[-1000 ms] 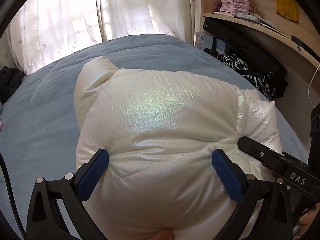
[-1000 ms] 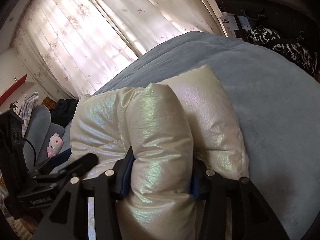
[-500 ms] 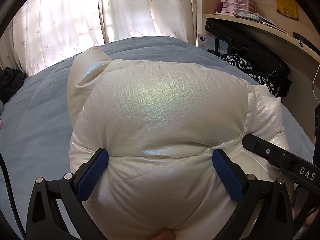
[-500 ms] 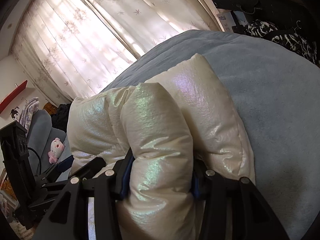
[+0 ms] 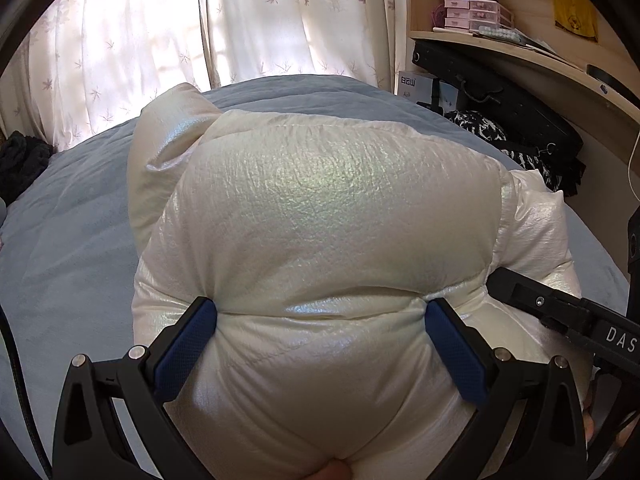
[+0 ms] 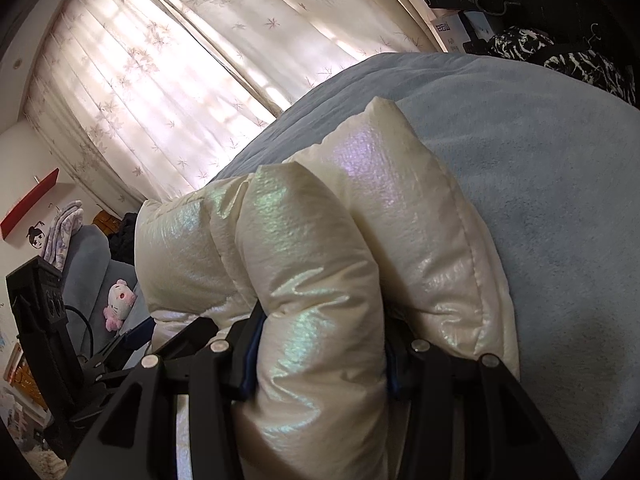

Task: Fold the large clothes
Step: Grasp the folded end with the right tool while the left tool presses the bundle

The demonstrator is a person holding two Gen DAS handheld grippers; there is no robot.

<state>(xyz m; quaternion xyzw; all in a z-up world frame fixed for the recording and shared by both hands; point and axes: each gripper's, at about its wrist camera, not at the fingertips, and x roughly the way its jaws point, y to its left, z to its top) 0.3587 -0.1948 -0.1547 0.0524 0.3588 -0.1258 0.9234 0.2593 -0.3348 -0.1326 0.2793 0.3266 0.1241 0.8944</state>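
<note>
The puffer jacket (image 5: 332,216) (pearly white, bunched thick) sits above the blue bed (image 5: 68,248). The left claw (image 5: 320,320) clamps a wide bulge of it, and the right claw (image 6: 320,344) squeezes a narrower padded roll.

A bed (image 5: 80,248) covered by a grey-blue blanket (image 6: 552,184) spreads out below the curtained window. A puffy, pearly-white jacket (image 5: 332,216), bunched into thick folds, rests on the blanket near the bed's near edge. At the bed's far right corner, against the wooden shelf unit, lies a black-and-white patterned cloth (image 5: 480,130); a dark garment (image 5: 20,160) lies at its left edge.
</note>
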